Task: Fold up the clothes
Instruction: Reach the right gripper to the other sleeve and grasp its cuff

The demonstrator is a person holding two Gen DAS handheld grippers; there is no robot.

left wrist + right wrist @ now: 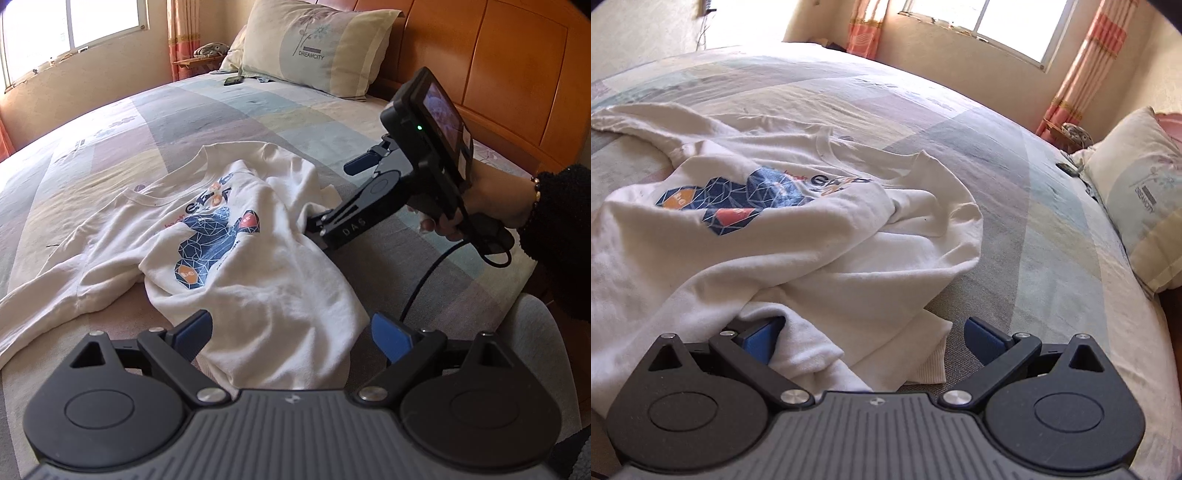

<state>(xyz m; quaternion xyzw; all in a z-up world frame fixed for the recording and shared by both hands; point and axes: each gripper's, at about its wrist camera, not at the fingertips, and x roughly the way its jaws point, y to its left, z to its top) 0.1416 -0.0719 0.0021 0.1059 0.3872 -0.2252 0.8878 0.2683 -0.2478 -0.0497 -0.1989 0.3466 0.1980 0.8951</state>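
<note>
White printed sweatshirt lies rumpled, print up, on the patchwork bed, one sleeve trailing off to the side. Left claw wide, hem between its pads, nothing gripped. Right claw also wide, pushed into the bunched sleeve and cuff. Risk: closing now could pinch several layers or bedsheet too, so the lift drags the whole shirt crooked and the fold goes lopsided.
</note>
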